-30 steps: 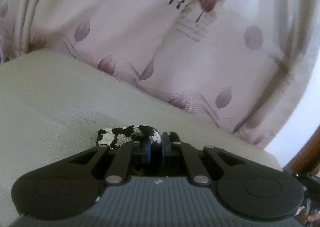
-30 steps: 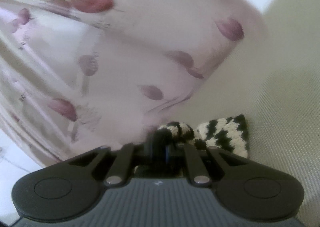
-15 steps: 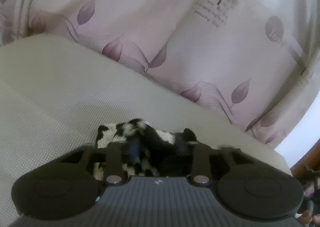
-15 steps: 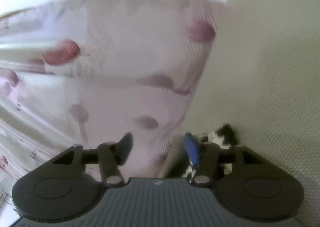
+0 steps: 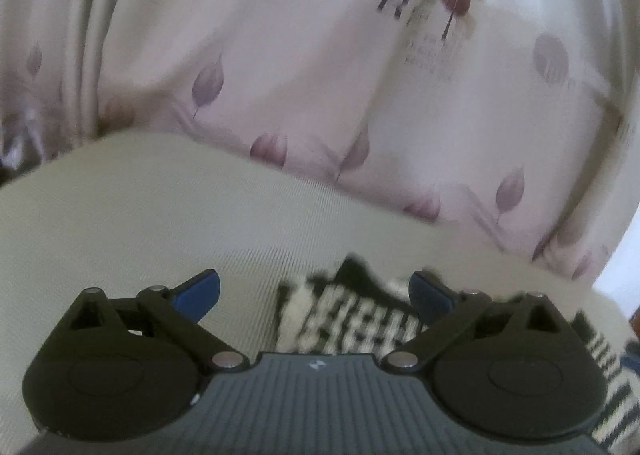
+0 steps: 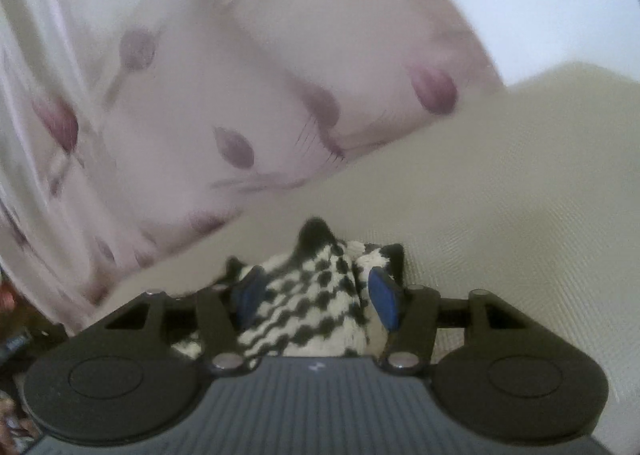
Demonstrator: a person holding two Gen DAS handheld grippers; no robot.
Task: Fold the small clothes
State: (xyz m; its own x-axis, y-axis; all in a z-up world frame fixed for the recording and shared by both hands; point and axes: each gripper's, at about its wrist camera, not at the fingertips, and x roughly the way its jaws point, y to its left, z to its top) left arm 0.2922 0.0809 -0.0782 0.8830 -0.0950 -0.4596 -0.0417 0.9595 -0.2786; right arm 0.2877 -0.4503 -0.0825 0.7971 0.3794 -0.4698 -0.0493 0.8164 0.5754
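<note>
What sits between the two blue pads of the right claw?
The black-and-white patterned garment fills the gap between the right claw's open pads, lying on the beige cushion; the right wrist view shows this.

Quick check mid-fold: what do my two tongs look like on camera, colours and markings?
Both match. The left tongs and right tongs each have blue pads on black linkage arms with silver pivot pins, two round black discs at the sides, and a ribbed dark grey body bearing a small white mark. No cables or sleeves show.
</note>
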